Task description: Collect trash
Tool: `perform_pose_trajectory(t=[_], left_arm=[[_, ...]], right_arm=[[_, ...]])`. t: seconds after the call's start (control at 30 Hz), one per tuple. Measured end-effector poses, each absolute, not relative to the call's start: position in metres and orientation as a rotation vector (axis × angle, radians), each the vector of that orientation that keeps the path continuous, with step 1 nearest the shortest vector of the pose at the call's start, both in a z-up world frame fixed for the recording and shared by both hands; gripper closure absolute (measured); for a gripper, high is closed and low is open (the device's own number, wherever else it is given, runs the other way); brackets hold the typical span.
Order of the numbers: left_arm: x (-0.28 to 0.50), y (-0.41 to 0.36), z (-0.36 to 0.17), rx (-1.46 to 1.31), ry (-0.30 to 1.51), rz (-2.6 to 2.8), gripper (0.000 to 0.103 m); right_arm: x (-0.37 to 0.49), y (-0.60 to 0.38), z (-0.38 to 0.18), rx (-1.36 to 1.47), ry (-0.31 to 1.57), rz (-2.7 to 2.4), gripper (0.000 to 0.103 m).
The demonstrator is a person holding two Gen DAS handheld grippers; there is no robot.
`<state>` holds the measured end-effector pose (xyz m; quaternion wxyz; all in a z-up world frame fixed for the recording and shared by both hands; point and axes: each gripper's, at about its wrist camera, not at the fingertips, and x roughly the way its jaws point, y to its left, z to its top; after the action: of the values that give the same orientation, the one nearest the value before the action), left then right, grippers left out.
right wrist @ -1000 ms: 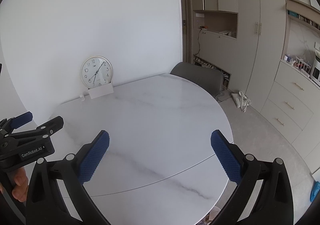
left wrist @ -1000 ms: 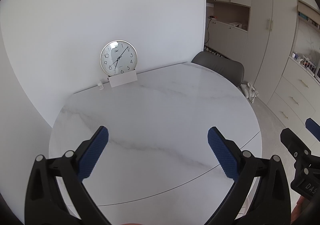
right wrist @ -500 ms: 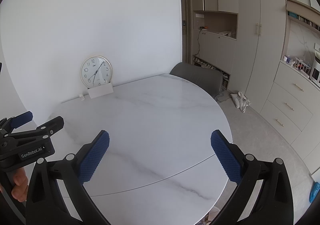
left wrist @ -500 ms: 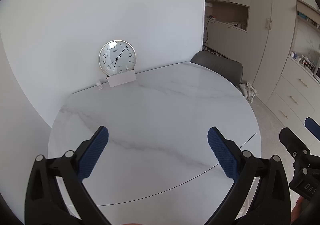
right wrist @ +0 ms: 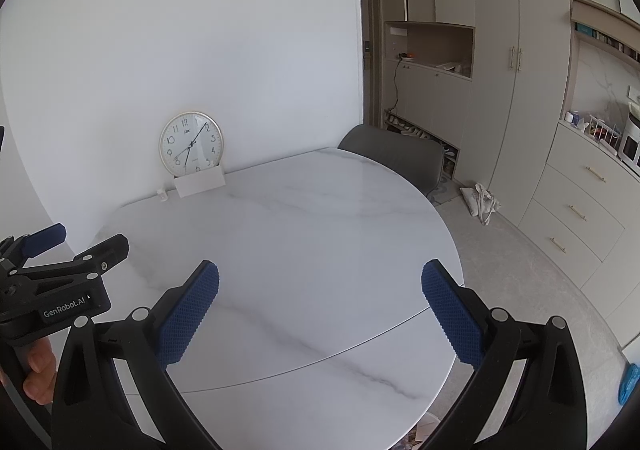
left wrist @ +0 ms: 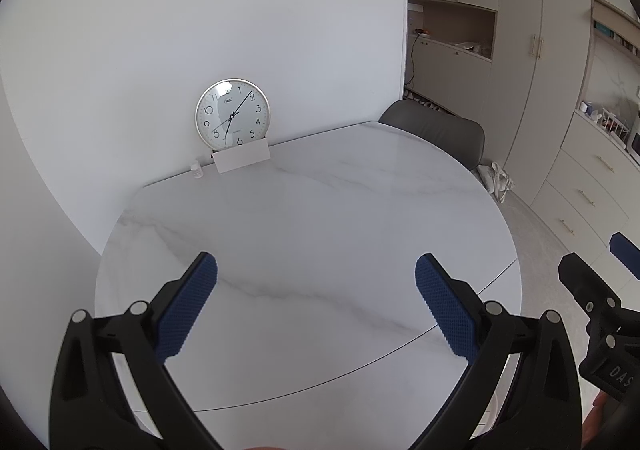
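Note:
My left gripper [left wrist: 316, 270] is open and empty, held above the near part of a round white marble table [left wrist: 320, 218]. My right gripper [right wrist: 320, 276] is open and empty too, above the same table [right wrist: 300, 234], to the right of the left one. The left gripper also shows at the left edge of the right wrist view [right wrist: 52, 250]. No trash shows on the tabletop. A small white bottle [left wrist: 196, 171] stands at the far edge by the wall.
A round clock [left wrist: 232, 115] leans on the wall behind a white card [left wrist: 241, 161]. A grey chair [right wrist: 394, 158] stands behind the table. Cabinets and drawers [right wrist: 576, 210] line the right side. A cloth bag [right wrist: 482, 202] lies on the floor.
Both views have shifted very slightly; the clock sits a touch further left in the left wrist view. Both grippers stay open.

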<state>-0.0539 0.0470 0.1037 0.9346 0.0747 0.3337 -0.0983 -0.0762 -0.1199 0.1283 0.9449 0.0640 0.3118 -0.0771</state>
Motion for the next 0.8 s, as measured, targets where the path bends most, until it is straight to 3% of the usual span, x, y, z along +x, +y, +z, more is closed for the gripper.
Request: perform_pose_trajectory(t=[0.8], left_arm=[[-0.0544, 0.0444, 0.1042, 0.146, 0.688, -0.197, 0.008]], right_arm=[[-0.0758, -0.1246, 0.1305, 0.114, 0.634, -0.149, 0.002]])
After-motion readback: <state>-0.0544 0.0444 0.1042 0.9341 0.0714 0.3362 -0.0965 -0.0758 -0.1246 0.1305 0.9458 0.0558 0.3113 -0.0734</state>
